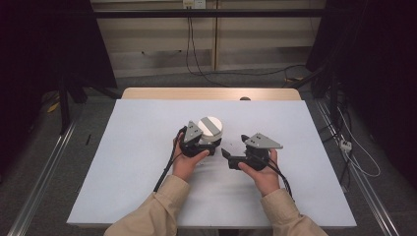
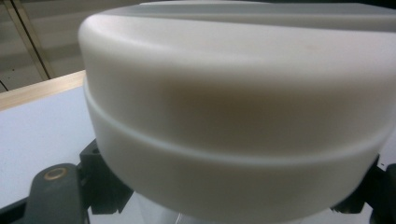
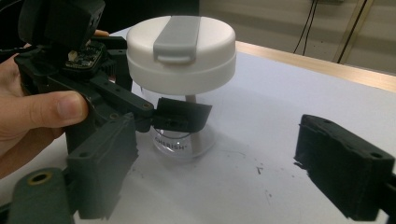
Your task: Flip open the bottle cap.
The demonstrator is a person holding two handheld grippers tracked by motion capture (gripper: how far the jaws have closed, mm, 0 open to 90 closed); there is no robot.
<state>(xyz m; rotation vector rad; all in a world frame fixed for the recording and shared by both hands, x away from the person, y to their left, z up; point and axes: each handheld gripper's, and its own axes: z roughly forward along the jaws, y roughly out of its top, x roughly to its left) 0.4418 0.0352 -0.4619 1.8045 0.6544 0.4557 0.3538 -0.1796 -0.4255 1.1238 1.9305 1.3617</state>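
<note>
A clear plastic jar [image 3: 180, 142] with a white lid [image 1: 210, 127] and a grey flip tab [image 3: 176, 38] stands upright at the middle of the white-covered table [image 1: 137, 162]. My left gripper [image 1: 209, 147] is shut on the jar's clear body just under the lid; one of its fingers [image 3: 180, 116] presses on the near side. In the left gripper view the lid [image 2: 233, 116] looms very close. My right gripper [image 1: 235, 146] hovers just right of the jar, open, with nothing between its fingers [image 3: 345, 172].
A wooden table edge [image 1: 211, 93] runs along the far side. Small dark marks [image 3: 259, 170] dot the white sheet near the jar. Cables [image 1: 354, 152] and metal rails lie on the floor to either side.
</note>
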